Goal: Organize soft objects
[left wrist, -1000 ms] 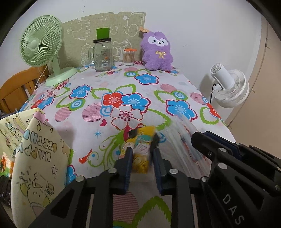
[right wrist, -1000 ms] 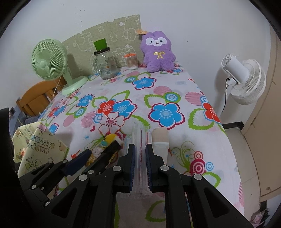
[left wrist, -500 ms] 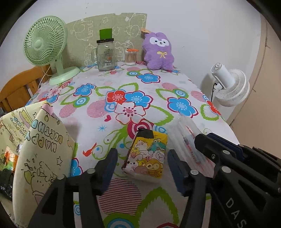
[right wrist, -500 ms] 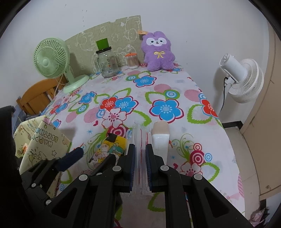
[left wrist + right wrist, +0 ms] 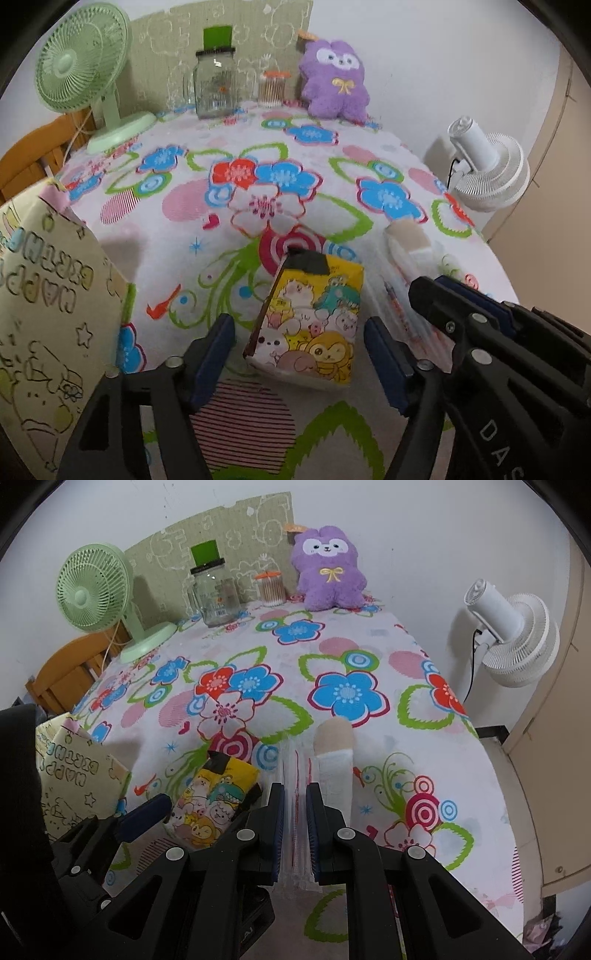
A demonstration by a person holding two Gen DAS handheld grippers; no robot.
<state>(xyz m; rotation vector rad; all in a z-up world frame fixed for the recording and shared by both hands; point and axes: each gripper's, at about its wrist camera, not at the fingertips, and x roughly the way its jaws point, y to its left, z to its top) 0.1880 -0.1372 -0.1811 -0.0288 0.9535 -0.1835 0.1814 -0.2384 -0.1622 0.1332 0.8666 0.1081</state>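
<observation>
A yellow cartoon-print tissue pack (image 5: 314,325) lies flat on the flowered tablecloth (image 5: 155,236). My left gripper (image 5: 297,326) stands around it, its jaws opening, with a gap between each pad and the pack. My right gripper (image 5: 295,792) is shut on a clear plastic sleeve of thin sticks (image 5: 295,760), which rests lengthwise on the cloth to the right of the tissue pack (image 5: 210,797). A white tube with a beige cap (image 5: 334,760) lies just right of the sleeve. A purple plush rabbit (image 5: 334,88) sits upright at the table's far edge.
A "Happy Birthday" paper gift bag (image 5: 48,295) stands at the near left. At the back stand a green desk fan (image 5: 81,66), a glass jar (image 5: 216,88) and a tub of cotton swabs (image 5: 273,88). A white fan (image 5: 484,166) stands off the table's right edge.
My left gripper has opened and let go of the tissue pack, which now lies flat on the cloth; the gripper has sunk a little. The right gripper has kept still on the sleeve.
</observation>
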